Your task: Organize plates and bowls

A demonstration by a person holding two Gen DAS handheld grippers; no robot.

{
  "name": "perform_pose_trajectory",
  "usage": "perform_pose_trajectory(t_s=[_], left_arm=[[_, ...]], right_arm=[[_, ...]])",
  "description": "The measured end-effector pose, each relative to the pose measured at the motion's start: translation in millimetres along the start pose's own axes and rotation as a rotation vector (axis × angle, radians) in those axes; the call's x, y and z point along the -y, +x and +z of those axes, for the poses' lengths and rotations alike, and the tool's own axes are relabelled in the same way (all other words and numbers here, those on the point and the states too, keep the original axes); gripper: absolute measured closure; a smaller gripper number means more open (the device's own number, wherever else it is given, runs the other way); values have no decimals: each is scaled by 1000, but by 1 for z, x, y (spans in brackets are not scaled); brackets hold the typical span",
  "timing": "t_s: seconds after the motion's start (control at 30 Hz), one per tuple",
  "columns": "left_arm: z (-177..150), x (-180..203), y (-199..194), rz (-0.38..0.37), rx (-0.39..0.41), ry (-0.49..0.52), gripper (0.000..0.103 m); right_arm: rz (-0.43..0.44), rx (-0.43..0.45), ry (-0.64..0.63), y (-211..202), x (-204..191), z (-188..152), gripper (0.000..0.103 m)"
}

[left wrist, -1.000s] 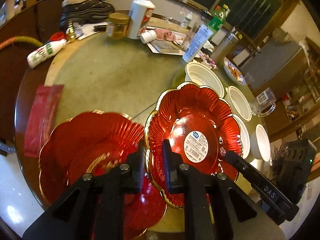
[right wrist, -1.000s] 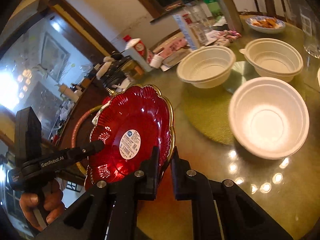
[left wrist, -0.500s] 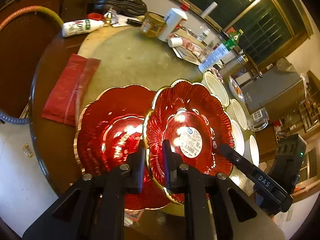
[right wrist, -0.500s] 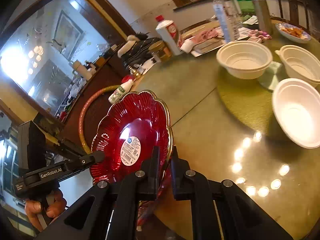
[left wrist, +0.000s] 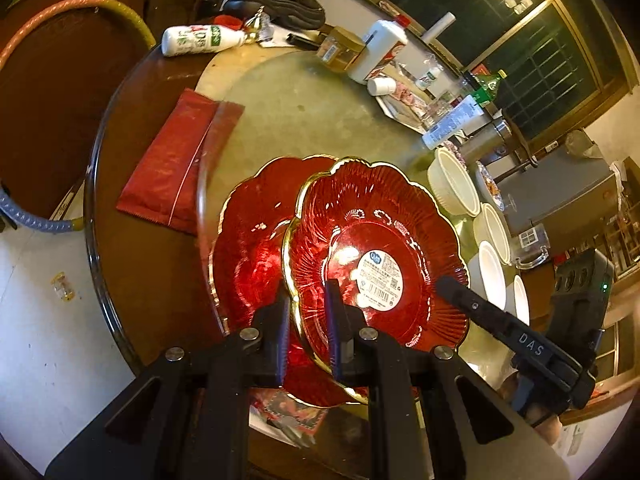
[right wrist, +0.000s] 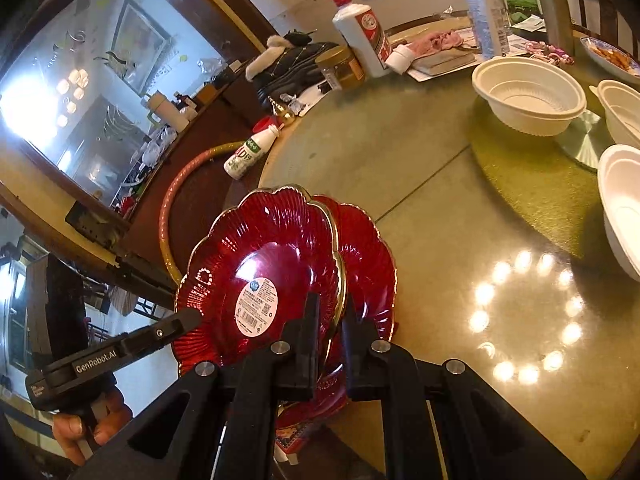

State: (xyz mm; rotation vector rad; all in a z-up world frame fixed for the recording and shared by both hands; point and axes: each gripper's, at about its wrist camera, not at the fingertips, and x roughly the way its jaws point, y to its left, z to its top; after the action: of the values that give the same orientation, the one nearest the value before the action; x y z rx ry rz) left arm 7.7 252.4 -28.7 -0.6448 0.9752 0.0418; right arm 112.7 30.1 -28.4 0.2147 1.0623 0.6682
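Near the worktop (left wrist: 304, 112) edge, my left tongs (left wrist: 306, 316) and right tongs (right wrist: 330, 322) both pinch the labelled red plate (left wrist: 380, 256), tilted over a second red plate (left wrist: 248, 248).

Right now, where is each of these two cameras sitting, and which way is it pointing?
Left wrist: rides on the left gripper, looking along its fingers across the round table at the stickered red plate they clamp; the right gripper enters at lower right.
Right wrist: rides on the right gripper, facing the same plate's opposite rim, white bowls beyond; the left gripper and a hand show at lower left.
Shared: the stickered plate held over a second red plate, the white bottle.
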Motion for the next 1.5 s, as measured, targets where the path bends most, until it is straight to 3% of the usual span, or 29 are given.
perform_pose_trajectory(t_s=[0.3,0.77,1.03,1.2,1.3,1.37,1.43,1.5], left_arm=[[-5,-15,9,32,-17,-37,90],[-9,-4,30,146,-26,13,90],[-7,-4,32,146,-39,-21,88],[-9,-2,30,121,-46,-39,75],[-10,3,25,105,-33,-51,60],[-12,8,21,101,-22,-51,47],[-12,12,17,129,7,-47,34],[-11,13,12,139,36,-52,31]], right_arm=[[-20,-57,-7,26,-1,0,94],[-118,-80,-46,41,-4,-1,89],[-99,-83,-56,40,-7,-1,73],[-79,-78,-57,37,-9,-1,65],[-77,-66,-59,31,-10,-2,60],[-76,-52,-54,27,-8,-3,51],[-63,-44,-48,24,-6,-2,50],[-63,-34,-46,21,-6,-1,49]])
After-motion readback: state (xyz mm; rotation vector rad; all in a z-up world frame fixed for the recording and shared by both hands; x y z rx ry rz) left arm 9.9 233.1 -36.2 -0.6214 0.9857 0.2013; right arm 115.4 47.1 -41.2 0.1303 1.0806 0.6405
